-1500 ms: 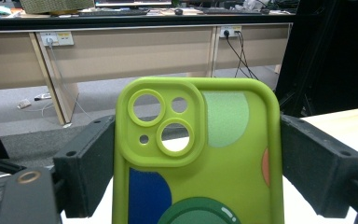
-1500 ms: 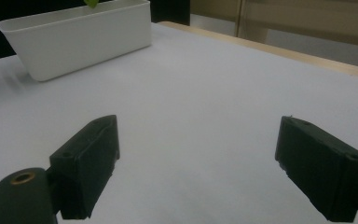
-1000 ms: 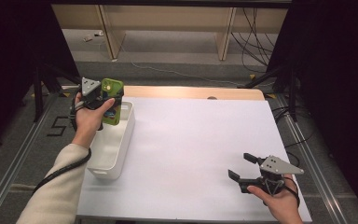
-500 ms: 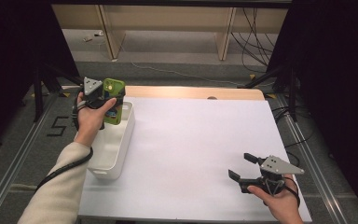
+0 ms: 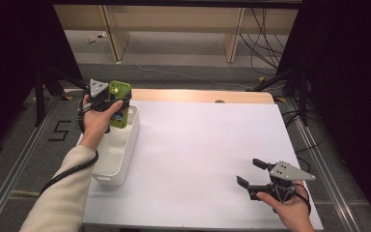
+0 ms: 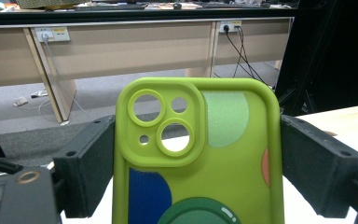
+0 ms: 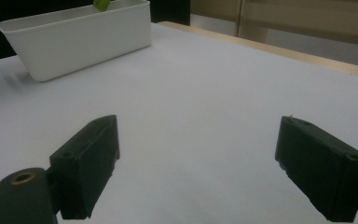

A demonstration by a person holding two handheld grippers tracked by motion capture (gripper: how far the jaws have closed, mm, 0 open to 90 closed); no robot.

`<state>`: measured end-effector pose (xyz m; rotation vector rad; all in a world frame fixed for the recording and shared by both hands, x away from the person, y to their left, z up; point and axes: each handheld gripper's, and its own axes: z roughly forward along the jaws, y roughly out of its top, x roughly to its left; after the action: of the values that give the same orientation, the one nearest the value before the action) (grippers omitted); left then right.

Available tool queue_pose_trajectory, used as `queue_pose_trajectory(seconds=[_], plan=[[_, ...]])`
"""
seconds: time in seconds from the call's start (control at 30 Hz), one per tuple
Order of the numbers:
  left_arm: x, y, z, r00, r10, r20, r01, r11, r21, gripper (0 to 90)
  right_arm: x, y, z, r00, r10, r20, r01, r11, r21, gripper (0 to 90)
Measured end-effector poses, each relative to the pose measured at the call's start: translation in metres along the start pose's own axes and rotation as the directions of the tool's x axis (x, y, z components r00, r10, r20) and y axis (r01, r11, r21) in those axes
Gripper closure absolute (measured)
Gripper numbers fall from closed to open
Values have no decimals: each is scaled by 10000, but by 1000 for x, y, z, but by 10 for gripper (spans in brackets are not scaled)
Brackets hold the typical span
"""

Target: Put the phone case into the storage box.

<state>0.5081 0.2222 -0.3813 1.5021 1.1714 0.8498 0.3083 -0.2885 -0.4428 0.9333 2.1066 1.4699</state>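
Two matte black claw blocks pinch rounded, lime-green rubbery phone case (image 6: 196, 154).

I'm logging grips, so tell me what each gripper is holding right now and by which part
The left gripper clamps the green phone case by its two long side edges, above the white bin. The right gripper is open and holds nothing.

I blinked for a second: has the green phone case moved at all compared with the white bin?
No. The phone case, clamped in the left gripper, stands upright over the far end of the bin, as before.
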Motion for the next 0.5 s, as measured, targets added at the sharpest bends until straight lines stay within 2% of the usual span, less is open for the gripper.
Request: queue_pose_trajectory(seconds=[0.5], plan=[[0,1,6,10000,16,10,-16,9999,123,160,0,0,0,10000,19,-4,-19,10000,-4,149]])
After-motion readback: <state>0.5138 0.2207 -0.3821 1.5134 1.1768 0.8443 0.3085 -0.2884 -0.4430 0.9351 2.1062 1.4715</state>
